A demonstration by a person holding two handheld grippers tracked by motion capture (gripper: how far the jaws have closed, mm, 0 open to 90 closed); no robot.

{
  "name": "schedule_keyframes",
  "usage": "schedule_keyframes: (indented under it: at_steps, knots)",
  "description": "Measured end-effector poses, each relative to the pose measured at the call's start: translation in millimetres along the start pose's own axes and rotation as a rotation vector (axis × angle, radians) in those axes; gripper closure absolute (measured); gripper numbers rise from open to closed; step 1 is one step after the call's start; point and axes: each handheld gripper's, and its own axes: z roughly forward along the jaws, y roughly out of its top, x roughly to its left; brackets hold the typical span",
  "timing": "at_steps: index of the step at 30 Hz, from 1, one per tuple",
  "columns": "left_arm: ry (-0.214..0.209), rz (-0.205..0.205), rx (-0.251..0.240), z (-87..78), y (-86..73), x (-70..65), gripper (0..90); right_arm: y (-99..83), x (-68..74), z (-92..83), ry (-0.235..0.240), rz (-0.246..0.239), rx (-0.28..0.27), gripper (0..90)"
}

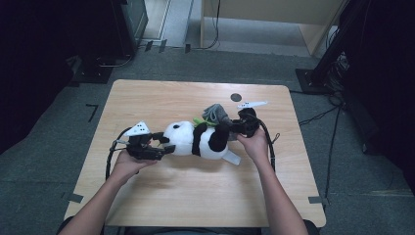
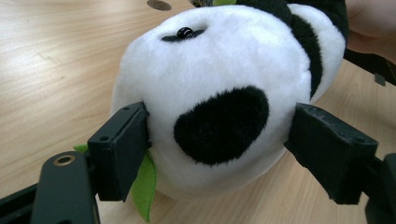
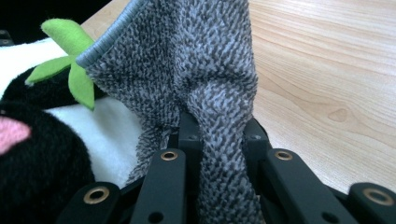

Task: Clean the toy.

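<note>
A black-and-white panda plush (image 1: 195, 139) lies on its side on the wooden table (image 1: 171, 196), head toward the left. My left gripper (image 1: 164, 144) is at the head; in the left gripper view its jaws stand wide on either side of the panda's head (image 2: 224, 84) without squeezing it, so my left gripper (image 2: 219, 126) is open. My right gripper (image 1: 235, 126) sits by the panda's legs. In the right gripper view, my right gripper (image 3: 217, 130) is shut on a grey terry cloth (image 3: 187, 60) that rises from the jaws. The cloth (image 1: 215, 113) bunches over the panda's body.
Green felt leaves (image 3: 70, 70) stick out from the panda. A white tag (image 1: 232, 157) lies beneath its body. A small dark round mark (image 1: 236, 97) sits near the table's far edge. Cables and dark equipment stand on the floor around the table.
</note>
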Motion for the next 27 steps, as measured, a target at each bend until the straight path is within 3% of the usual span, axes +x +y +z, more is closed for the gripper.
schedule_keyframes:
  at_steps: [4,6,12,16,21,24,27]
  knots:
    - [-0.030,-0.013,-0.022,6.0,1.6,6.1,18.6,-0.9,-5.0,1.6,0.008,0.019,-0.005,77.4]
    - [-0.020,-0.016,-0.024,10.0,1.9,8.1,16.9,-1.3,-7.5,3.0,0.007,0.023,-0.004,77.4]
    - [-0.017,0.039,-0.034,20.1,2.9,13.3,13.1,-2.0,-10.6,6.5,0.003,0.031,-0.004,77.4]
    - [0.021,0.068,-0.030,28.7,5.0,14.4,10.2,0.7,-12.4,9.4,-0.003,0.035,0.014,77.4]
    - [0.021,0.027,-0.063,35.2,2.7,18.5,10.1,1.5,-12.0,11.5,-0.025,0.037,0.019,77.4]
    - [0.044,0.049,-0.077,37.0,0.0,14.4,17.1,-0.1,-12.8,12.0,-0.028,0.051,0.013,77.4]
    - [0.073,0.017,-0.074,35.3,-0.6,12.3,21.4,-0.8,-12.8,10.7,-0.033,0.070,0.000,77.2]
